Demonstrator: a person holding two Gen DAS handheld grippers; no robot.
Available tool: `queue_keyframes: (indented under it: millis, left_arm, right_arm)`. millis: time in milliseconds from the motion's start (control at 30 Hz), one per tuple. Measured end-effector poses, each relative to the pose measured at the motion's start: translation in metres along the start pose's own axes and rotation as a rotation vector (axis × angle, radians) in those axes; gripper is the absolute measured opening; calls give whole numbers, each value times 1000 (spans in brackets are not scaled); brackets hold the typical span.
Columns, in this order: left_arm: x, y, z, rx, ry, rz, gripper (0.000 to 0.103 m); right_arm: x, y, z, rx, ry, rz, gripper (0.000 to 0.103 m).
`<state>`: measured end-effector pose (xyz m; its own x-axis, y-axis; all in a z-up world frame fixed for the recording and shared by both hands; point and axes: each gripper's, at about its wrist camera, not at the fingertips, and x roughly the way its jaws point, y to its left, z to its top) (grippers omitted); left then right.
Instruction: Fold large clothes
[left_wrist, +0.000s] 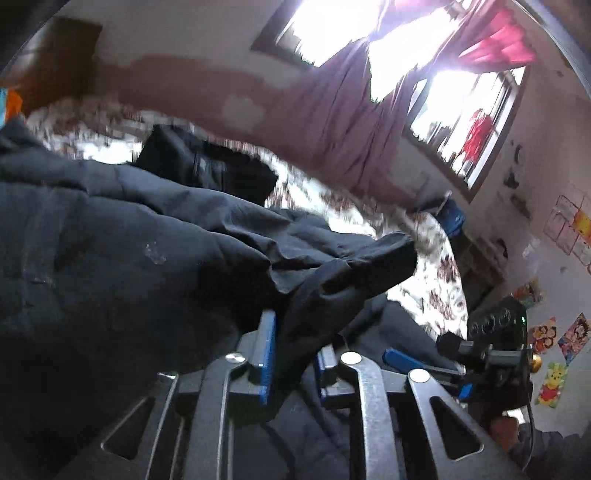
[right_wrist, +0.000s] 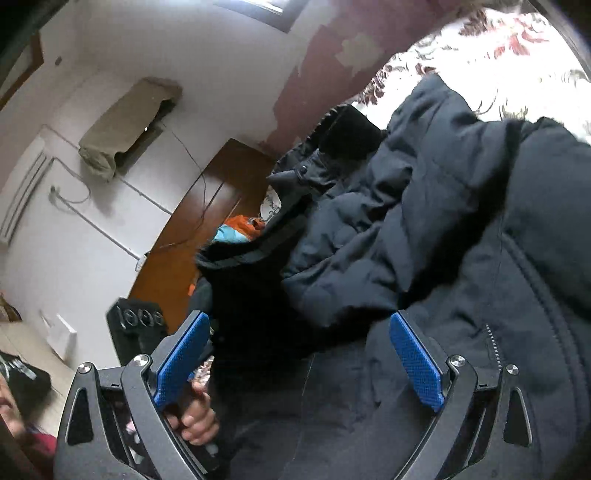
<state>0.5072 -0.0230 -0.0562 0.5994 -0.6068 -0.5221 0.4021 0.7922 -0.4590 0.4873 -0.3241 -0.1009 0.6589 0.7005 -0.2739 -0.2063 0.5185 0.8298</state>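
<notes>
My left tool (left_wrist: 293, 354) is narrow, with a fold of the dark padded jacket (left_wrist: 122, 236) between the blue pads (left_wrist: 266, 347); can't tell if they press on it. My right tool (right_wrist: 303, 365) is wide, nothing held, over the jacket. Jacket lies bunched on the floral bed (left_wrist: 413, 288).

Both wrist views close, jacket (left_wrist: 147, 229) shared (seemingly)

Dark coat (right_wrist: 424, 221) heaped against both grippers; floral bedspread (left_wrist: 424, 288) open beyond
</notes>
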Motion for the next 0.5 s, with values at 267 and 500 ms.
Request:
queue_keyframes:
  millis: [267,500]
  left_arm:
    - [5,15,-22,25,93,-62,52]
    - [-19,6,-31,35,35,-137,93]
  right_arm:
    - [18,-4,0,52,61,-21,96]
    - [55,-1,-4,17,185,-222,96]
